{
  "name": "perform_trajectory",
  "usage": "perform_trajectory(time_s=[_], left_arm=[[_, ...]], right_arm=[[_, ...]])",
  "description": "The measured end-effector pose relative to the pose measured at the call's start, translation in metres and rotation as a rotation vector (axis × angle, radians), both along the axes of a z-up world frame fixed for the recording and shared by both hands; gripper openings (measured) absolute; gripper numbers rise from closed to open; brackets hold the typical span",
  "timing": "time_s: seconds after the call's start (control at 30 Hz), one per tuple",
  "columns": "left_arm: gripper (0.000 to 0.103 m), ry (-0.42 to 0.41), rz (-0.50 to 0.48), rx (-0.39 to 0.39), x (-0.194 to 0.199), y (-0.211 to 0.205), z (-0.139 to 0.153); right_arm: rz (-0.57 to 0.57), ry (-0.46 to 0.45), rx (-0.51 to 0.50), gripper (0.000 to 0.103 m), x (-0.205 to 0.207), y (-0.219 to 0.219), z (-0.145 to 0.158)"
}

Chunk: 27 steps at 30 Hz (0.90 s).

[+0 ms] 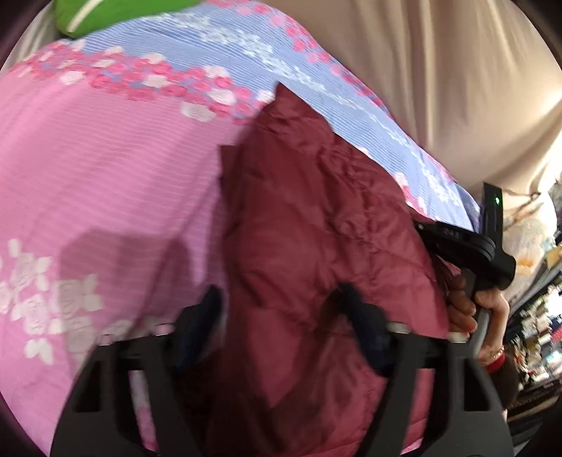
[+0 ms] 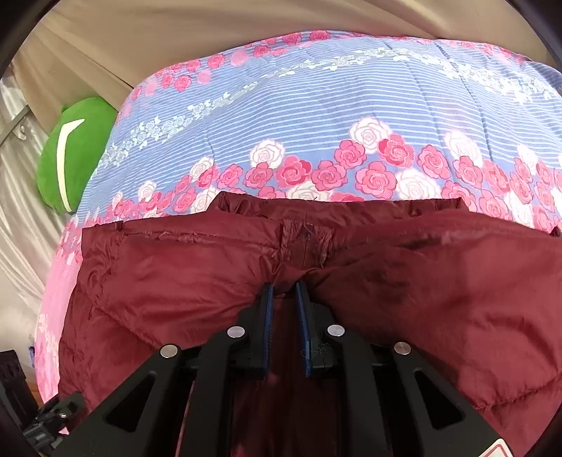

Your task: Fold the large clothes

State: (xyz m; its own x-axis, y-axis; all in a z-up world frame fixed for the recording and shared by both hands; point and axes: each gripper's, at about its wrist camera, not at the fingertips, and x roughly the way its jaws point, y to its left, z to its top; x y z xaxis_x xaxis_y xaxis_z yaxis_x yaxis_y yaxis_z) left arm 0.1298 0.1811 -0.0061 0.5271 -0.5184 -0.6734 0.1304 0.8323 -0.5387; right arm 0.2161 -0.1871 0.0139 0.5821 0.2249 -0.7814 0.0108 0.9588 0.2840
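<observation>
A maroon puffer jacket [image 2: 421, 288] lies spread on a floral bedspread [image 2: 316, 105]; its collar edge points away from me in the right wrist view. My right gripper [image 2: 284, 291] is shut on a pinch of jacket fabric just below the collar. In the left wrist view the jacket [image 1: 309, 211] runs up the middle as a long fold. My left gripper [image 1: 281, 302] stands open astride that fold, one finger at the jacket's left edge, the other denting the fabric; the view is blurred. A hand [image 1: 488, 309] holds the right gripper's body [image 1: 467, 249] at the jacket's right side.
The pink and blue bedspread [image 1: 87, 158] covers the bed. A green cushion [image 2: 70, 154] sits at the far left corner of it, also seen as the green cushion [image 1: 105, 14]. Beige fabric [image 1: 439, 70] hangs behind the bed. Cluttered shelves [image 1: 541, 316] stand at the right.
</observation>
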Motion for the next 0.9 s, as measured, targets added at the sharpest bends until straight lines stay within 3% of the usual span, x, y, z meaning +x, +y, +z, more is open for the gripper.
perform_trajectory(time_s=[0.07,0.13,0.23,0.4,0.73,0.9], left_arm=[[0.045,0.013,-0.011,-0.016,0.002,-0.003,0.000],[0.029,-0.001,-0.020,-0.013,0.000,-0.004,0.004],[0.016,-0.028,-0.026,-0.019,-0.007,-0.001,0.012],[0.010,-0.081,-0.026,-0.016,-0.020,-0.006,0.031],[0.008,-0.312,-0.128,-0.044,-0.083,-0.043,0.115],[0.008,-0.363,-0.167,0.004,-0.107,-0.069,0.129]], right_arm=[[-0.014,-0.009,0.013,0.018,-0.012,-0.006,0.009],[0.009,-0.065,0.059,0.017,-0.044,-0.015,0.026],[0.035,-0.108,0.063,0.018,-0.111,-0.025,0.037],[0.054,-0.054,0.040,0.018,-0.183,-0.022,0.009],[0.118,-0.030,0.110,0.015,-0.175,-0.016,-0.024],[0.154,-0.017,0.162,0.011,-0.162,-0.012,-0.032]])
